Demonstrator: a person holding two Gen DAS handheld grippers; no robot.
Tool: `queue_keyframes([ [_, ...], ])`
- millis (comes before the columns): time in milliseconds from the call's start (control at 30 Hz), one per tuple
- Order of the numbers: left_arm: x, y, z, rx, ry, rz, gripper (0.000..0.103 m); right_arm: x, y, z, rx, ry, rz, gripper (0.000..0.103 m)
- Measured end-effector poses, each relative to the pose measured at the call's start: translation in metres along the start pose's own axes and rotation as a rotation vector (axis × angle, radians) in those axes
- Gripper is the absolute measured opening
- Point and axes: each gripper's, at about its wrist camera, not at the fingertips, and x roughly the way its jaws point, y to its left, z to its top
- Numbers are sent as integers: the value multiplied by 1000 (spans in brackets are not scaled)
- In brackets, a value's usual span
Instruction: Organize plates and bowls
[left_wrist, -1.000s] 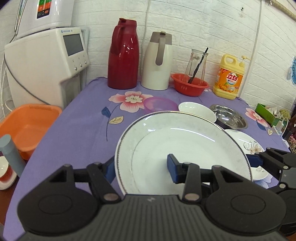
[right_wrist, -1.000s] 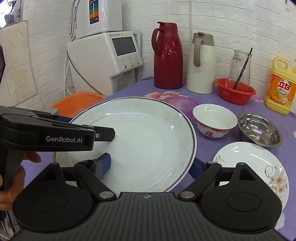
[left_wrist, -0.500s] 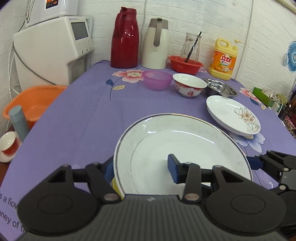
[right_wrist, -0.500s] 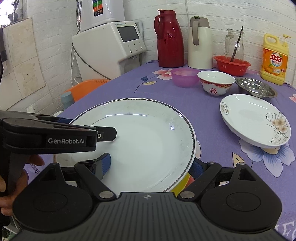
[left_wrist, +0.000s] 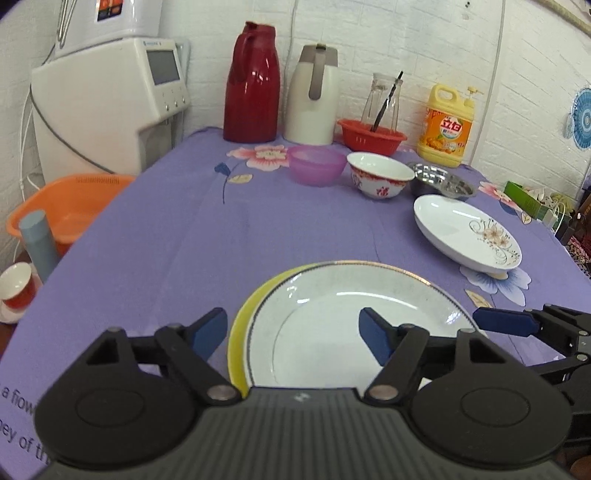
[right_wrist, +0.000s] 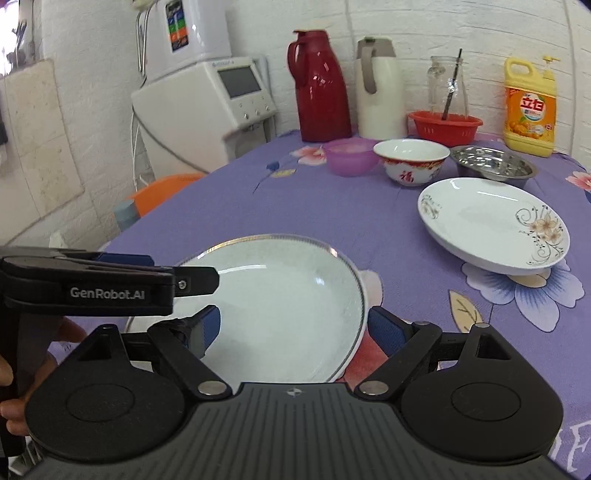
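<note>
Purple tablecloth is lying under the white plate; my left gripper and right gripper are both straddling its rim, jaws open, gripping nothing.

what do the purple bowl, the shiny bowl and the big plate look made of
Purple bowl: likely plastic, translucent and matte.
Shiny bowl: metal, probably stainless steel, mirror-like reflections.
Big plate: glazed ceramic or porcelain by its glossy white highlights, though melamine cannot be ruled out.
</note>
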Motion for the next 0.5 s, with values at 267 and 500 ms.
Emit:
queue_keyframes([
  [267, 3, -17, 16, -1, 2, -36, 74, -13, -48, 4, 135, -97, -31, 103],
  [500, 22, -48, 19, 42, 45, -39, 75, -28, -108, 12, 203, -163, -127, 103],
])
